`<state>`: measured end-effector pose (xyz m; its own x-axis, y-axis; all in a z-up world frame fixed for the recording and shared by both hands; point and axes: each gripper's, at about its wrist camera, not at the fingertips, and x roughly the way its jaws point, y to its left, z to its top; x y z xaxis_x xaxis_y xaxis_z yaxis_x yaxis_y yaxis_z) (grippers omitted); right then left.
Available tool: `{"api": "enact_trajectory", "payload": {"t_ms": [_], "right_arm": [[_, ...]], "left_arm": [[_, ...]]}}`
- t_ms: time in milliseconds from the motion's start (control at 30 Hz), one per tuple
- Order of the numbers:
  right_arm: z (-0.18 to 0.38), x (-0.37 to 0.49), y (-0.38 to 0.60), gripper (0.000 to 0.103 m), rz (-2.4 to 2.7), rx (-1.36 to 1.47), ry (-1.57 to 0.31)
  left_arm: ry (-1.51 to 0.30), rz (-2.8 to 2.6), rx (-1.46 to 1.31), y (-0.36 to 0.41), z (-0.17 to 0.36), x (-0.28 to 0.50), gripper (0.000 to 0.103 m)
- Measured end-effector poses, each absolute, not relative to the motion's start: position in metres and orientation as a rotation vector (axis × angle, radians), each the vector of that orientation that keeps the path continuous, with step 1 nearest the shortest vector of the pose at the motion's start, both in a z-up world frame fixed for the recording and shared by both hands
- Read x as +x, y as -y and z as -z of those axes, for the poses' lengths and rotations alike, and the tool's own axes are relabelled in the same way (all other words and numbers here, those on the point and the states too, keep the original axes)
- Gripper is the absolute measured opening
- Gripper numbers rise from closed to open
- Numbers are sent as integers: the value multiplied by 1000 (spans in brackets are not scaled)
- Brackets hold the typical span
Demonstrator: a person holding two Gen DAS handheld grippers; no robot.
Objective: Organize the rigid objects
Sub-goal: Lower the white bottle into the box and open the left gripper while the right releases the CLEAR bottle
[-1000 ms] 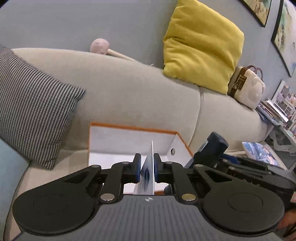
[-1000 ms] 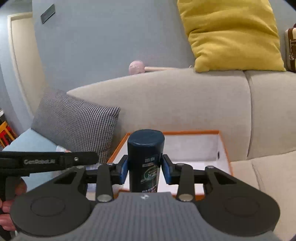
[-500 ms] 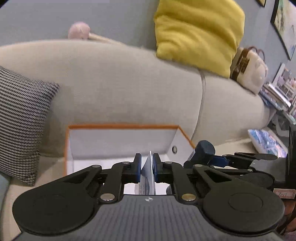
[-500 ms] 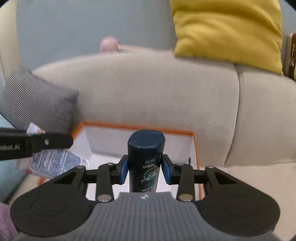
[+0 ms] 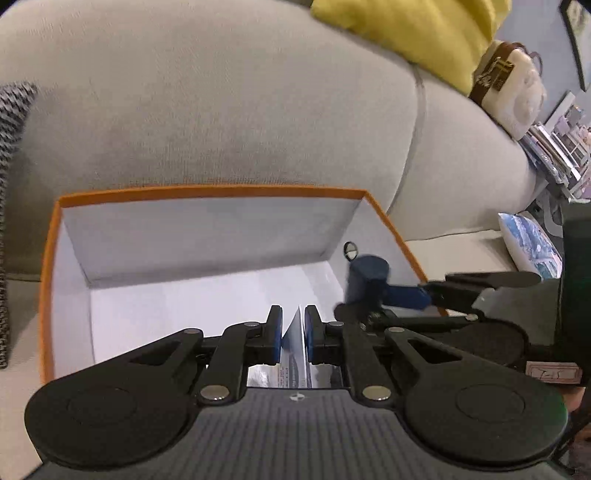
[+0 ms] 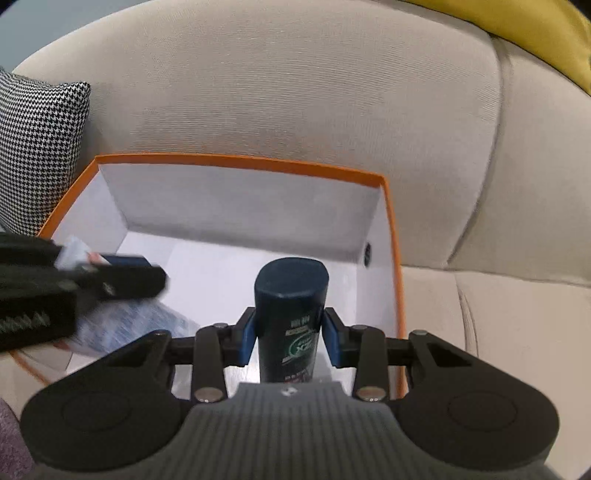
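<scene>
A white box with an orange rim [image 5: 207,192] sits open on the beige sofa seat. My left gripper [image 5: 293,321] is shut on a thin flat white packet with blue print [image 5: 295,343], held edge-on over the box floor. My right gripper [image 6: 291,328] is shut on a dark blue deodorant bottle [image 6: 291,288], upright over the right side of the box [image 6: 240,162]. In the left wrist view the bottle [image 5: 367,275] hangs by the box's right wall. The right wrist view shows the packet [image 6: 129,325], blurred, at the left side of the box.
The sofa backrest [image 5: 221,110] rises right behind the box. A houndstooth cushion [image 6: 37,147] leans at the left, a yellow cushion [image 5: 406,29] and a cream handbag [image 5: 513,92] sit on top at the right. A blue-patterned pack [image 5: 532,243] lies on the seat, right.
Both grippers have come down and forward and tipped downward, so they are now over the inside of the box. Both grips have stayed the same.
</scene>
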<state>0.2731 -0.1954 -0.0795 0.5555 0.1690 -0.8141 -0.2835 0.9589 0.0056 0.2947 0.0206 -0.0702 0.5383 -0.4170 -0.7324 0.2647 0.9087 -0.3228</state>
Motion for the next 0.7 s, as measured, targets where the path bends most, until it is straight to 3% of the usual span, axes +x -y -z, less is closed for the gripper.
{"api": "enact_trajectory", "payload": {"t_ms": [367,600,700], "right_arm": [[113,319,180,39,-264,-234,-973],[111,323,182,35,-286,-225,-972],[105,318,187,38,-305,-210,-953]], "left_arm": [[-1039,420,-230,-30,100,332,13],[-996,389,-144,-21,97,332,13],[-966,384,-62,-17,92,328,13]]}}
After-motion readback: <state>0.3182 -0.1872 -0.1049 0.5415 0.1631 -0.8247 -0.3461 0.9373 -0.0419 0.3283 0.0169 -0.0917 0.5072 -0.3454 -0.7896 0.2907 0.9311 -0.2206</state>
